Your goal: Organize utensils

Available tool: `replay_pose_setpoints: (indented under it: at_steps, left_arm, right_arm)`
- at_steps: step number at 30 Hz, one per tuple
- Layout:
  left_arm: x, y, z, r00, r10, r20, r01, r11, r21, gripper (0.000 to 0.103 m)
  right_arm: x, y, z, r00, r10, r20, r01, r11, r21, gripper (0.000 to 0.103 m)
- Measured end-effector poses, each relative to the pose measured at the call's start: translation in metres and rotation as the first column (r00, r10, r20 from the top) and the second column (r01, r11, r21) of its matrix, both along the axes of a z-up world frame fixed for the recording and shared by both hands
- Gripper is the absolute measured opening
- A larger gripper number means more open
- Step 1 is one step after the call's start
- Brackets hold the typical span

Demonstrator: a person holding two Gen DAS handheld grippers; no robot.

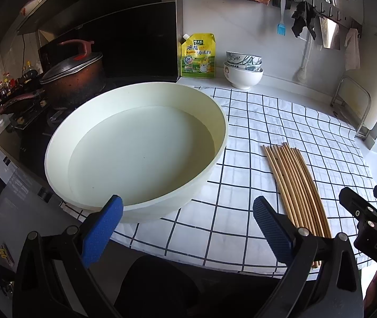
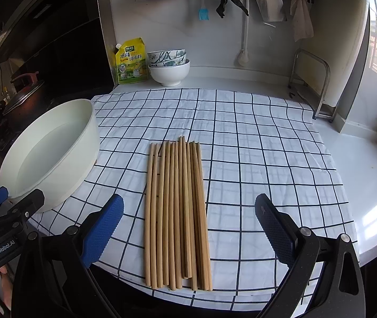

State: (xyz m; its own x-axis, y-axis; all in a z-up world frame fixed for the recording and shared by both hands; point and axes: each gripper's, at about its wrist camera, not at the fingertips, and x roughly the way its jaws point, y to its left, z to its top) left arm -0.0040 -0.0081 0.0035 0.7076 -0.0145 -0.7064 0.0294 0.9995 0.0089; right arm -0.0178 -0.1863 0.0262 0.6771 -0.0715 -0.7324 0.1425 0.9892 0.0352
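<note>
Several wooden chopsticks (image 2: 178,212) lie side by side in a row on a white checked cloth (image 2: 254,143), pointing away from me; they also show in the left wrist view (image 1: 297,188). A large cream basin (image 1: 135,148) with water in it stands on the cloth's left part, also in the right wrist view (image 2: 50,153). My left gripper (image 1: 188,228) is open and empty, at the basin's near rim. My right gripper (image 2: 188,228) is open and empty, its fingers on either side of the chopsticks' near ends, above them.
Stacked bowls (image 2: 168,65) and a yellow seasoning pouch (image 2: 130,63) stand at the back wall. A pot with a lid (image 1: 74,79) sits on the stove at left. A metal rack (image 2: 313,87) stands at back right. Cloths and a blue brush (image 2: 203,2) hang above.
</note>
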Motion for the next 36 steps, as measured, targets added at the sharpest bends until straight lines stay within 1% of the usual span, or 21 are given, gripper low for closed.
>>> replay_pose_setpoints:
  at_steps: [13,36]
  left_arm:
    - [-0.0008,0.0015,0.002,1.0,-0.002,0.001,0.002,1.0,-0.004,0.097]
    - [-0.0007,-0.0012,0.0015,1.0,-0.011,-0.003,0.011,1.0,-0.001,0.097]
  right_arm:
    - [0.0003,0.0009,0.0039,1.0,0.0,0.009,0.0,1.0,-0.004,0.095]
    - [-0.0031,-0.0007,0.0023,1.0,0.003,0.016,-0.003,1.0,-0.007,0.095]
